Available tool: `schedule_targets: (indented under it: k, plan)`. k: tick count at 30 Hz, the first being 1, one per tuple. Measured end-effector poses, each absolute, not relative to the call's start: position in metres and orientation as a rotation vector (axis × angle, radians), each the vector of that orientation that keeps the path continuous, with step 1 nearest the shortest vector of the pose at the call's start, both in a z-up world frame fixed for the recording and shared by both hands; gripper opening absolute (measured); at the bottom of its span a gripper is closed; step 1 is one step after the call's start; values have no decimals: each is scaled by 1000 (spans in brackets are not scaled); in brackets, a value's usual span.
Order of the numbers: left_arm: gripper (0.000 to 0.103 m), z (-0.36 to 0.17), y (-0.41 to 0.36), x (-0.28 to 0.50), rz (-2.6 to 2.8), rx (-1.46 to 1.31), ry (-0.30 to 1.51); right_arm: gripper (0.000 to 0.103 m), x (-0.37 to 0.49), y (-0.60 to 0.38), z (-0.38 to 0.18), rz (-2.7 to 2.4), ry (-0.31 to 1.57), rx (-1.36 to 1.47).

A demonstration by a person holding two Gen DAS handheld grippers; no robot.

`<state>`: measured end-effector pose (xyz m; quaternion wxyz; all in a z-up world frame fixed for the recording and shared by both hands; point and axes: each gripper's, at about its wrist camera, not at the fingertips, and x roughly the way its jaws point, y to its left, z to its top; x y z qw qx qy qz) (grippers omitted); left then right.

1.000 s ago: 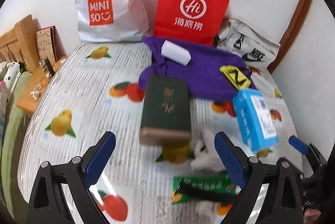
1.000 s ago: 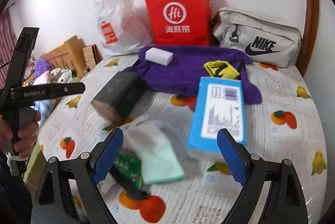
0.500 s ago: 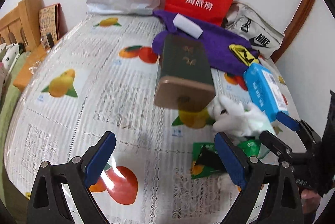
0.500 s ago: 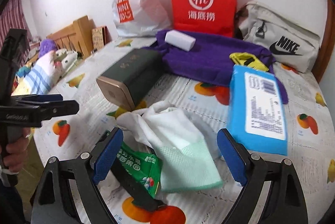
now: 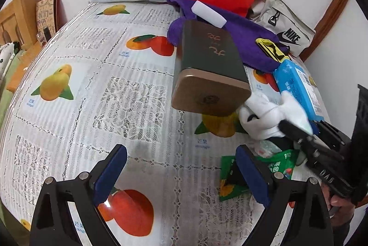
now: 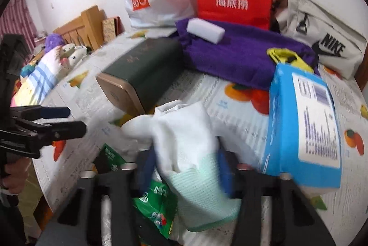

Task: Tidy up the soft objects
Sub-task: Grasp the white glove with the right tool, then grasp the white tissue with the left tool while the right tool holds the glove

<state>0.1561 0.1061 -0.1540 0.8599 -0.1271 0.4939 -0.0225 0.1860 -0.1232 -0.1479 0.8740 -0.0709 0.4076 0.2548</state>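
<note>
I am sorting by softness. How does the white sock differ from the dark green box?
The white sock is limp and crumpled; the dark green box is rigid, with flat faces. The sock is pinched in the right tongs; the box lies free, untouched. Both are on the fruit-print tablecloth.

Left hand-held gripper [image 5: 181, 173] spread wide; right hand-held gripper [image 6: 184, 167] clamped.
</note>
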Motion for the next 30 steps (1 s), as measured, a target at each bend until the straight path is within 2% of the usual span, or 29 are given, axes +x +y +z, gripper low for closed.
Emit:
schedule_targets:
  k: [3,19,30]
  plan:
    - [95,-154,106,156,-53,-269,1039,21,189,-128,-138,559,841,-99]
    - [95,-144,73,130,-133,-236,1036,20,140,-179,-82,532,676,22]
    - [94,-157,17,100,-231,-147,1073,20,92,-227,-91,474,680,58]
